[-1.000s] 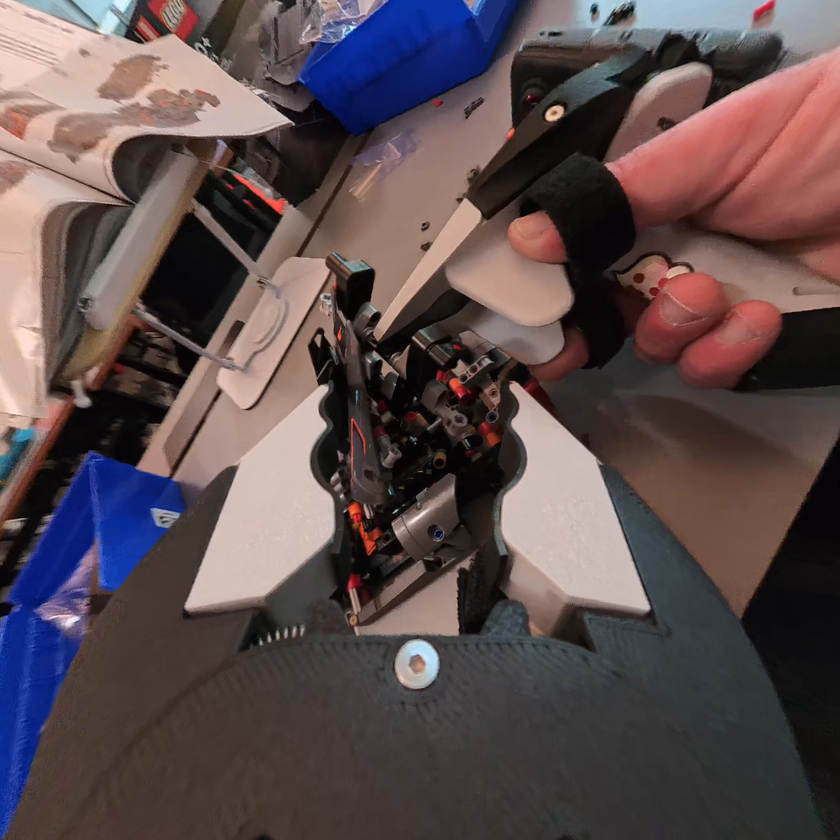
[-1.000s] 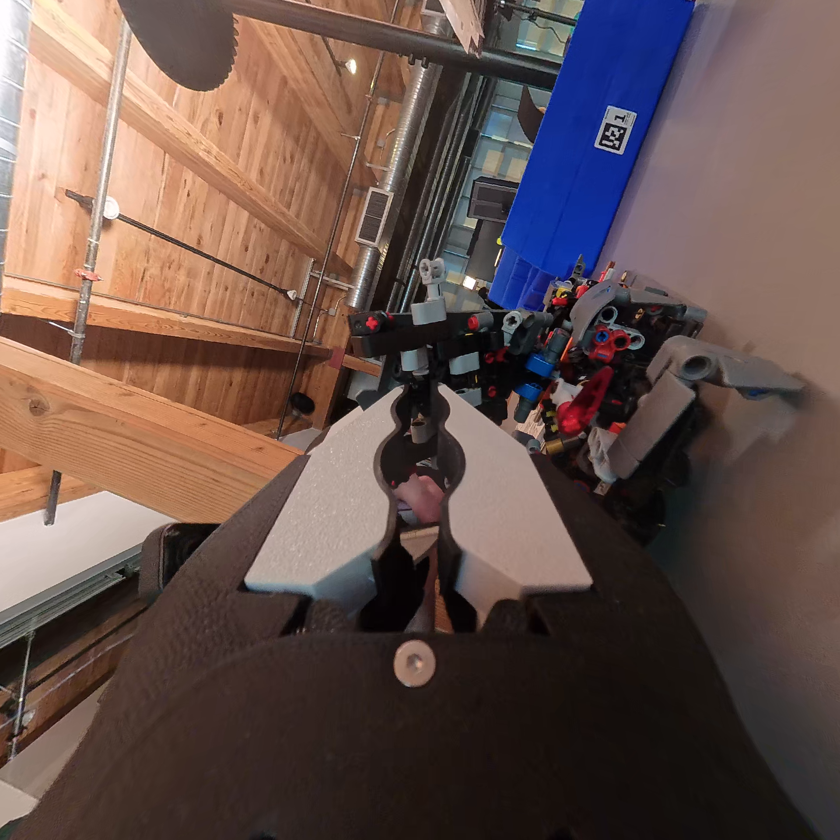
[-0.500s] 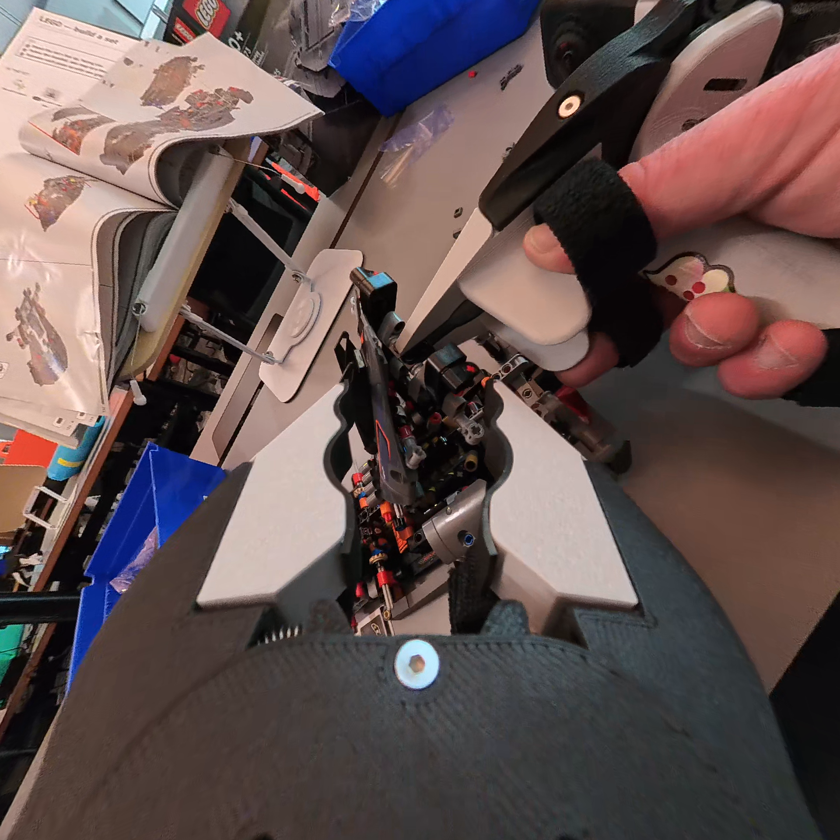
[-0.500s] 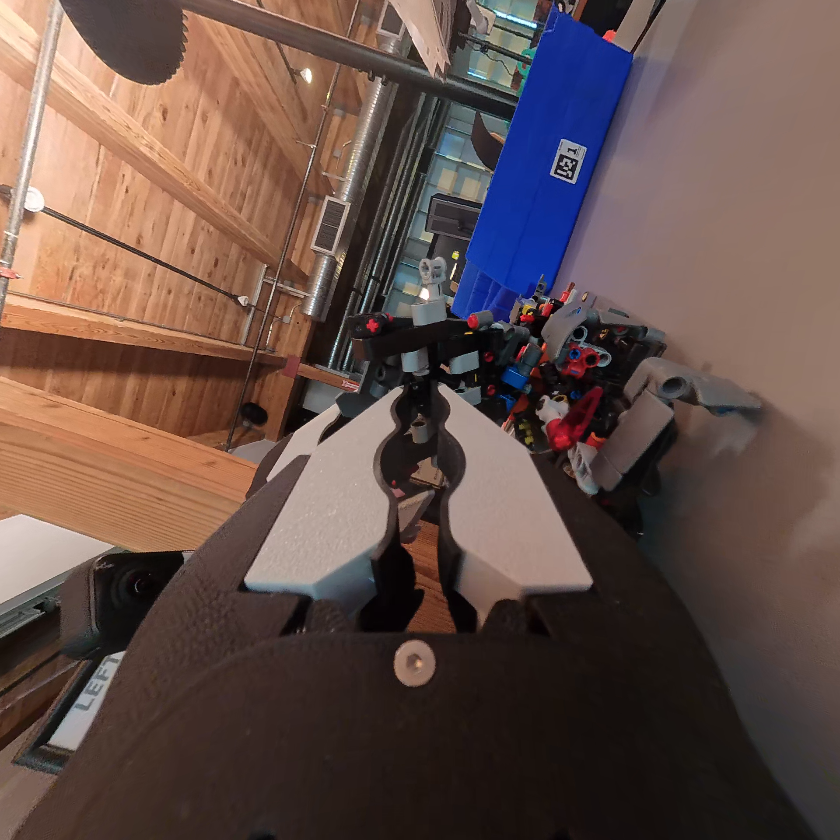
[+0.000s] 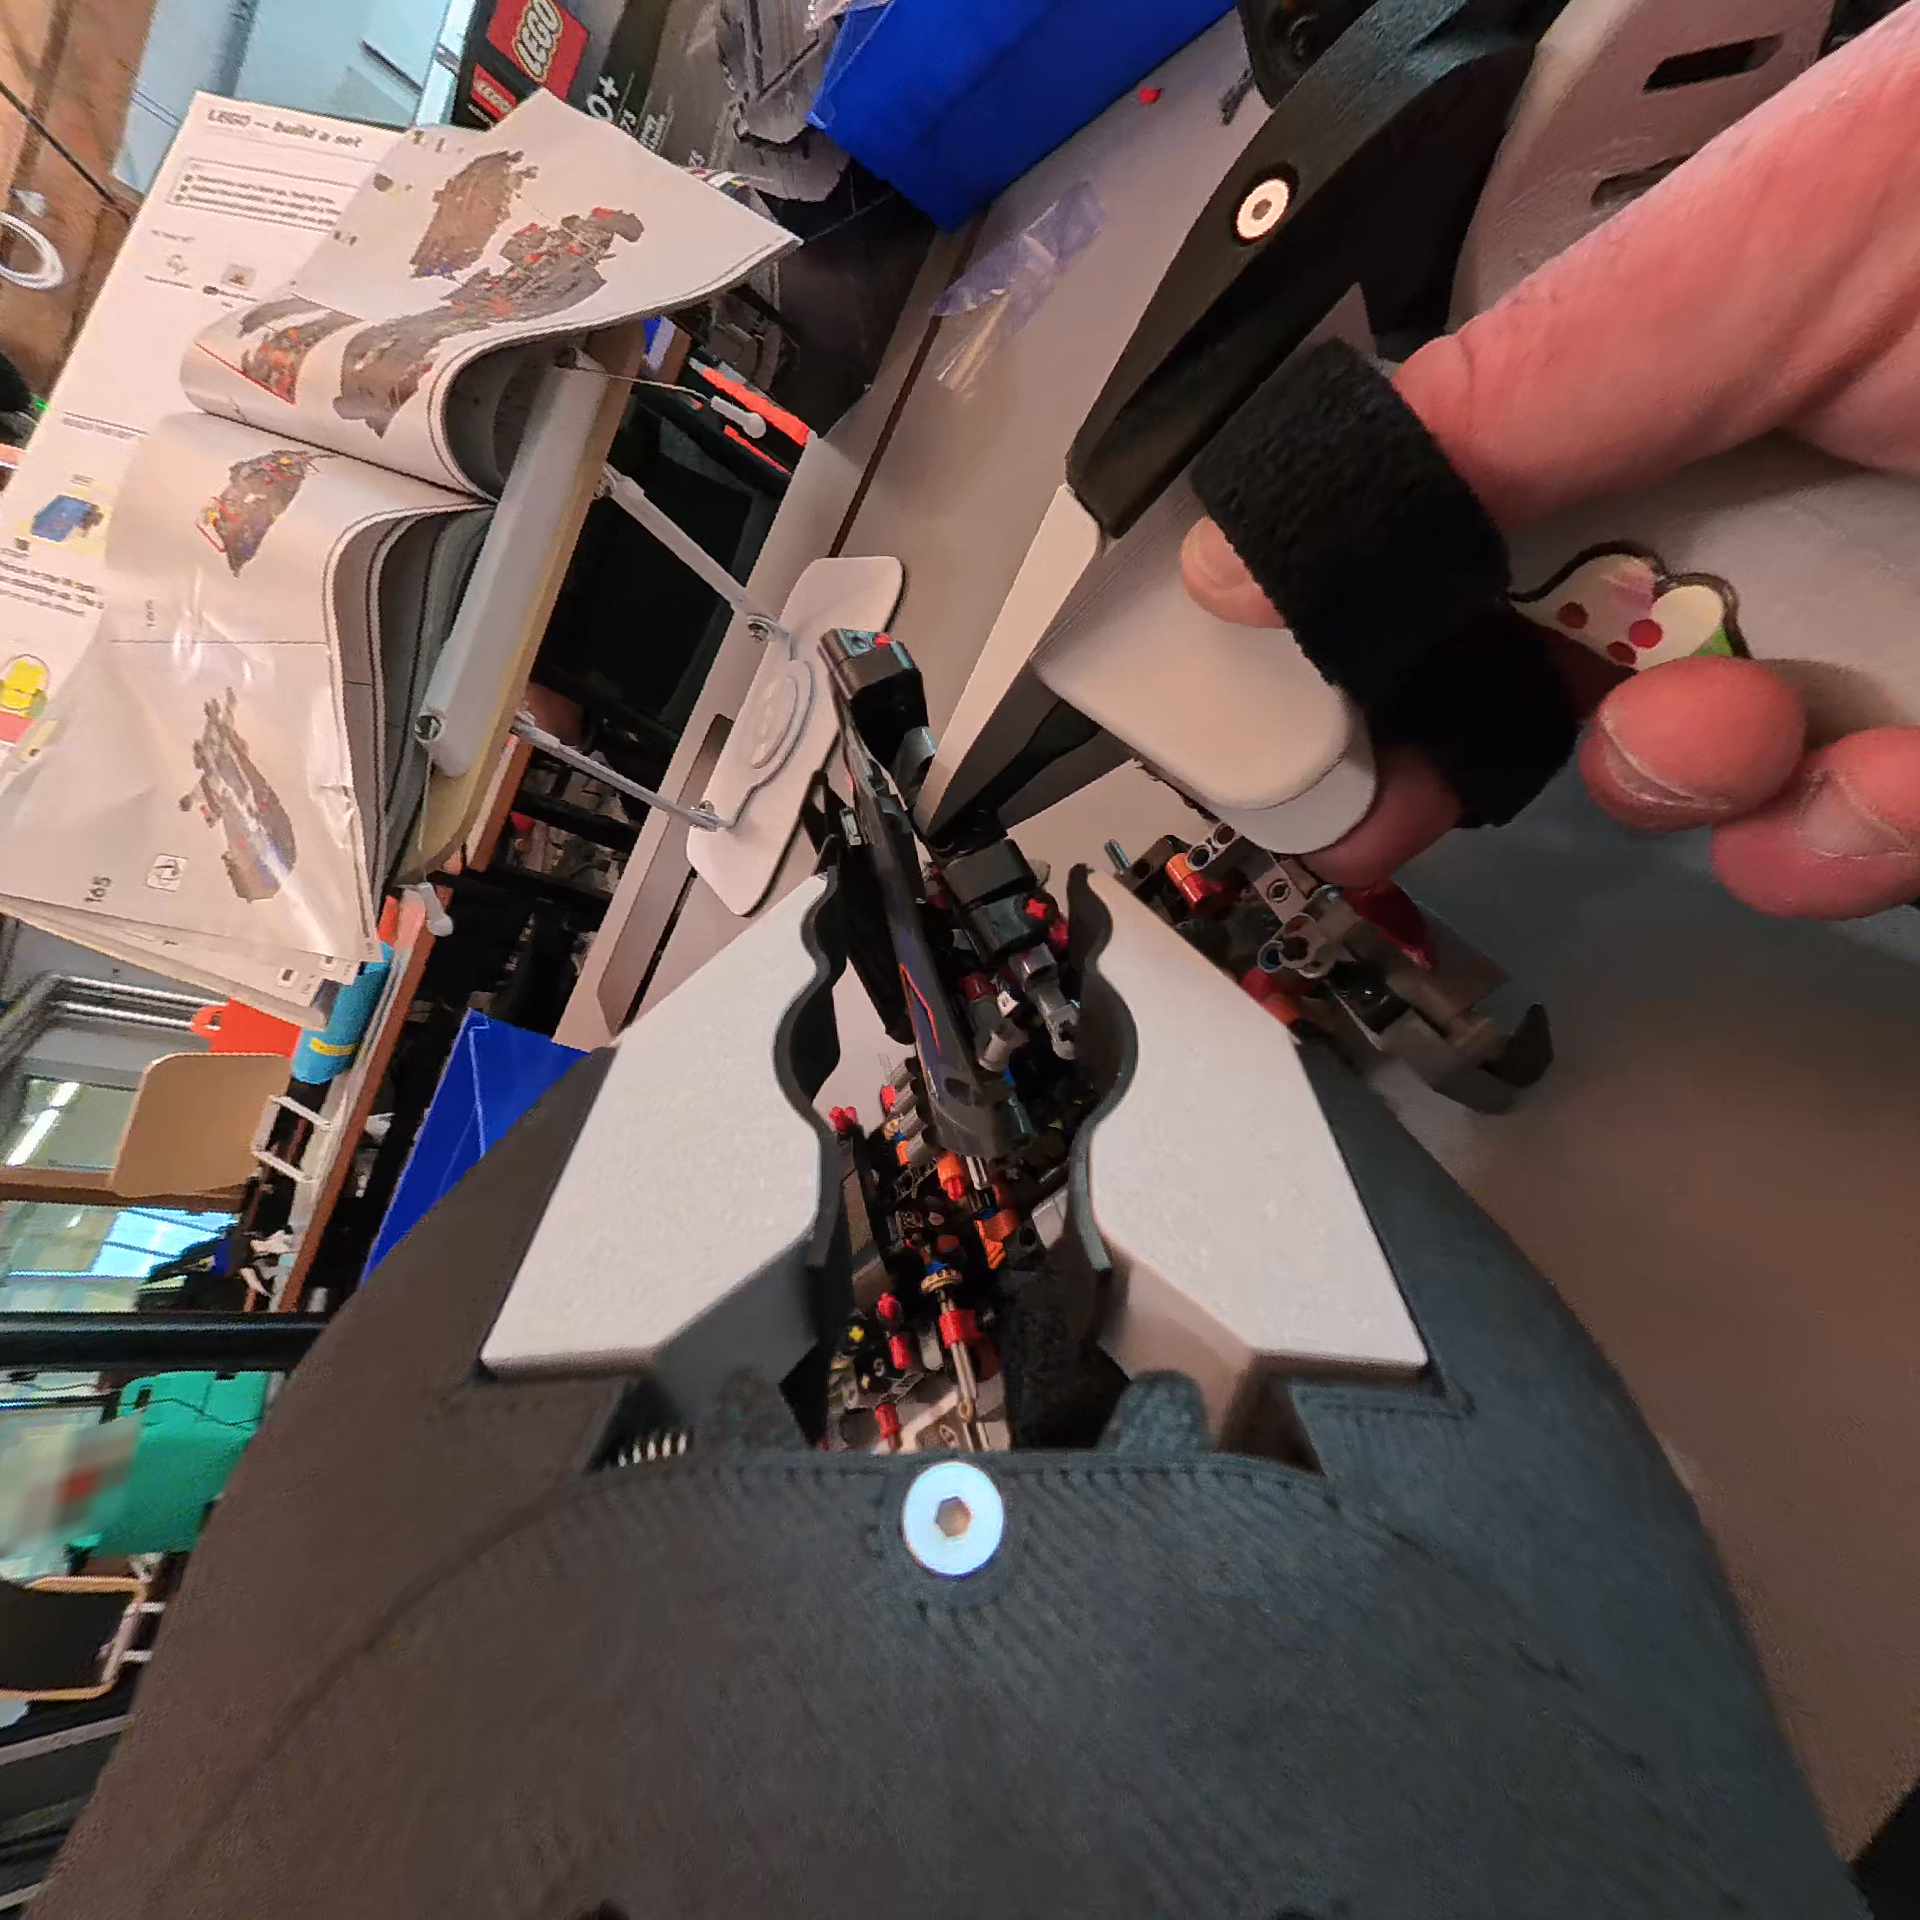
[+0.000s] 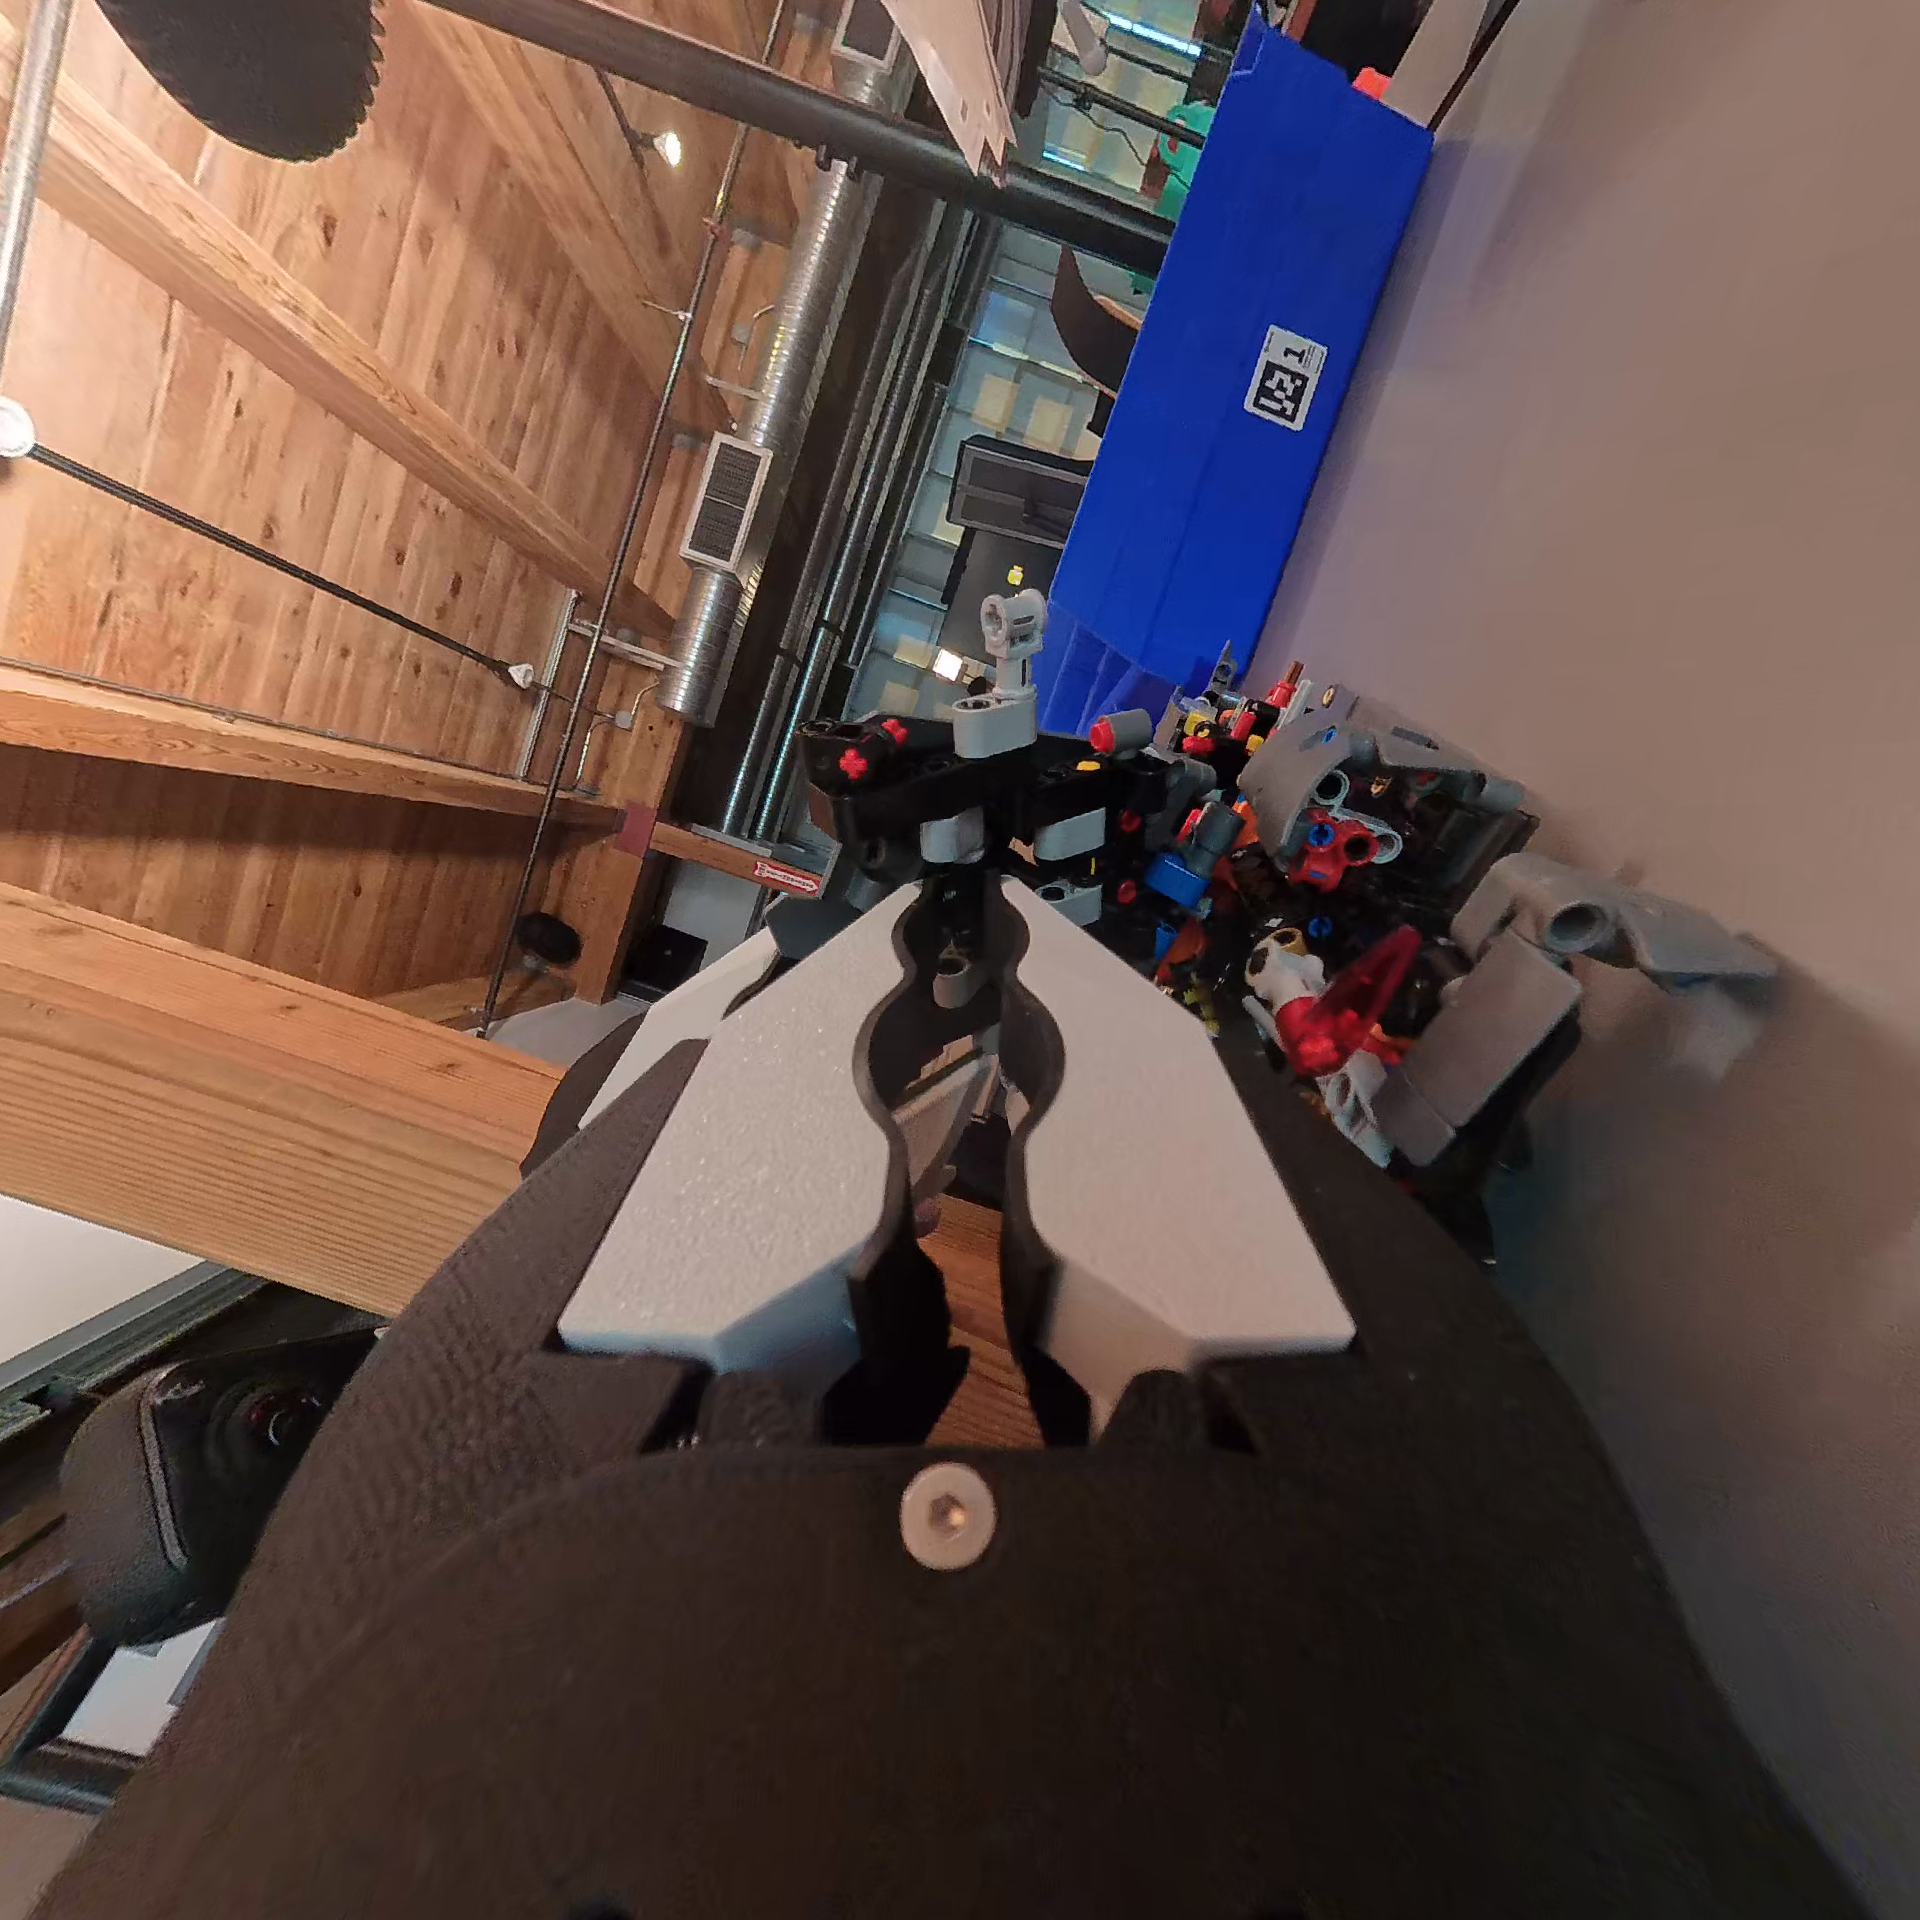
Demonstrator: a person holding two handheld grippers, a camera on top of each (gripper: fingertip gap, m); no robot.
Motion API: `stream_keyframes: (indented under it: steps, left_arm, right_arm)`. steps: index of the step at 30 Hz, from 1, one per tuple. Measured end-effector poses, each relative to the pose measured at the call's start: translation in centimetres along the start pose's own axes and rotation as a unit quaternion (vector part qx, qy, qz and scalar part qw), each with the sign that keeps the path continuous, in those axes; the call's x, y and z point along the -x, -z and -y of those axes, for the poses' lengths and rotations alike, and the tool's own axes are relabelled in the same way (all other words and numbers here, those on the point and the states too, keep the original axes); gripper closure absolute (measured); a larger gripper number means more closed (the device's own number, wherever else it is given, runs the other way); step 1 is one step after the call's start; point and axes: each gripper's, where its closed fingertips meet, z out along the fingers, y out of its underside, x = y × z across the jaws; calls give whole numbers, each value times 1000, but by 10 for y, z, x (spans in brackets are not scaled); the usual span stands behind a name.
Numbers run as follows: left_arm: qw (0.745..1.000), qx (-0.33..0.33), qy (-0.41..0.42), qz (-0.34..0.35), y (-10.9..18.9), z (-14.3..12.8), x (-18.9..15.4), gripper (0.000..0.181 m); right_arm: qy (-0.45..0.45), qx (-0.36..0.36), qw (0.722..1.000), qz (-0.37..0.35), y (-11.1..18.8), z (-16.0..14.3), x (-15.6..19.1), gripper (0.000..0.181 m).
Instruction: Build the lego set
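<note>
The half-built lego model [image 5: 935,1029], black and grey with red, blue and orange pins, stands against the grey table [image 5: 1662,1195]. My left gripper [image 5: 951,894] is closed around its narrow black side panel. My right gripper [image 5: 940,821], held by a person's hand [image 5: 1662,364], comes in from the upper right with its tip at the model's top. In the right wrist view my right gripper [image 6: 961,894] is shut on a thin black stem under a black beam with grey connectors [image 6: 935,769] joined to the model [image 6: 1299,862]. The left gripper's finger [image 6: 727,987] shows behind it.
An open instruction booklet [image 5: 312,416] sits on a stand at the left table edge. Blue bins stand at the far end [image 5: 987,83] and below the edge [image 5: 457,1101]; another blue bin [image 6: 1226,416] is beyond the model. A lego box [image 5: 540,52] is at the back. Less than 4 cm separates the two grippers' tips.
The left gripper's fingers have narrowed on the model, and its view has tilted so more of the booklet shows. The right gripper keeps its hold on the black stem.
</note>
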Motion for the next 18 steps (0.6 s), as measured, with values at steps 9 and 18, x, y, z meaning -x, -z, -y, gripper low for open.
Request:
stream_keyframes:
  steps: [9, 18]
  left_arm:
    - [999, 4, -34, 35, 0, 0, 5, 160]
    - [997, 16, -52, 53, 3, 0, 6, 159]
  right_arm:
    - [-12, -4, 1000, 13, 1, 5, 1, 176]
    - [-22, 7, 1000, 20, 0, 3, 1, 176]
